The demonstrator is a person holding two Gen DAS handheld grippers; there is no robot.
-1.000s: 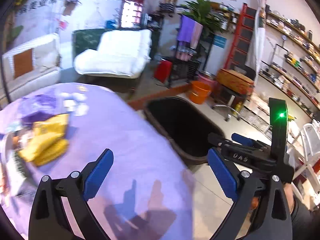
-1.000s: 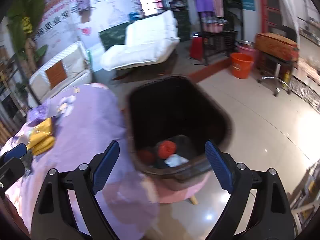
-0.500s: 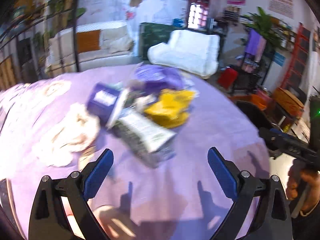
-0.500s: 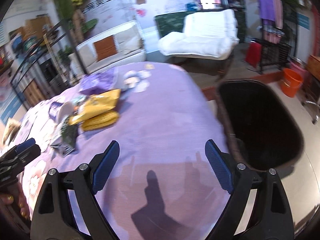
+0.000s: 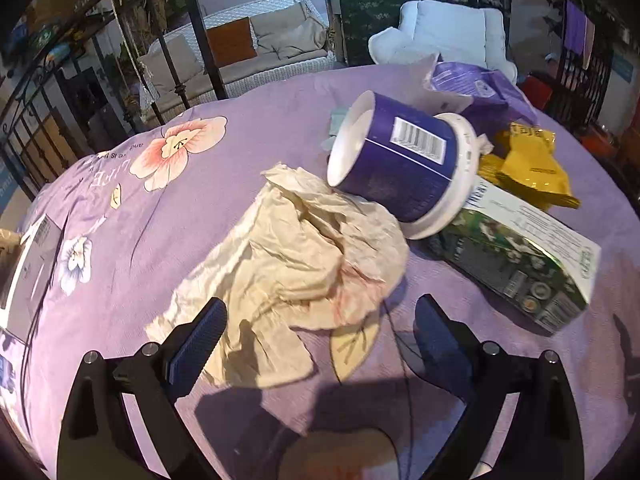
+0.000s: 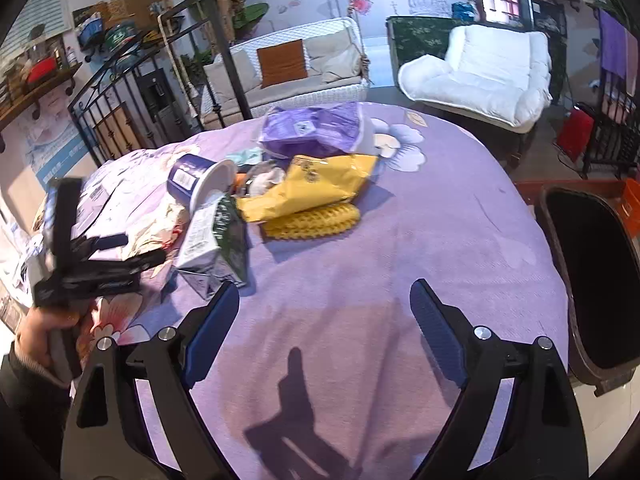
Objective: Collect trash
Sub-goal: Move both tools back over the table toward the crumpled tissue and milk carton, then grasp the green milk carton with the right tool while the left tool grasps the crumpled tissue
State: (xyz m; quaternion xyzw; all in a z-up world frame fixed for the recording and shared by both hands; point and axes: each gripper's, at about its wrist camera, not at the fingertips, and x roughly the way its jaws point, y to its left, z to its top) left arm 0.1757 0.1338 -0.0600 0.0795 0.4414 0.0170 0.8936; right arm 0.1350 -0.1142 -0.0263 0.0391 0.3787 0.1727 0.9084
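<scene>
A pile of trash lies on the purple tablecloth (image 5: pixel 240 144). Crumpled cream paper (image 5: pixel 296 264) lies just ahead of my open, empty left gripper (image 5: pixel 320 328), its near edge between the fingertips. Behind it a dark blue tub (image 5: pixel 400 164) lies on its side against a green and white carton (image 5: pixel 520 264), with a yellow bag (image 5: pixel 528 168) and a purple bag (image 5: pixel 476 84) beyond. My right gripper (image 6: pixel 324 312) is open and empty above bare cloth, short of the carton (image 6: pixel 216 240), yellow bag (image 6: pixel 316 188) and tub (image 6: pixel 192 180). The left gripper (image 6: pixel 132 248) shows at the left.
A black trash bin (image 6: pixel 592 280) stands on the floor off the table's right edge. A yellow ridged piece (image 6: pixel 312 220) lies under the yellow bag. A grey box (image 5: pixel 28 272) sits at the table's left edge. A white armchair (image 6: pixel 480 76) and sofa (image 6: pixel 288 72) stand beyond.
Both grippers swung left from the bin to the table. The left one has closed in on the crumpled paper. The right one now faces the trash pile, bin at its right.
</scene>
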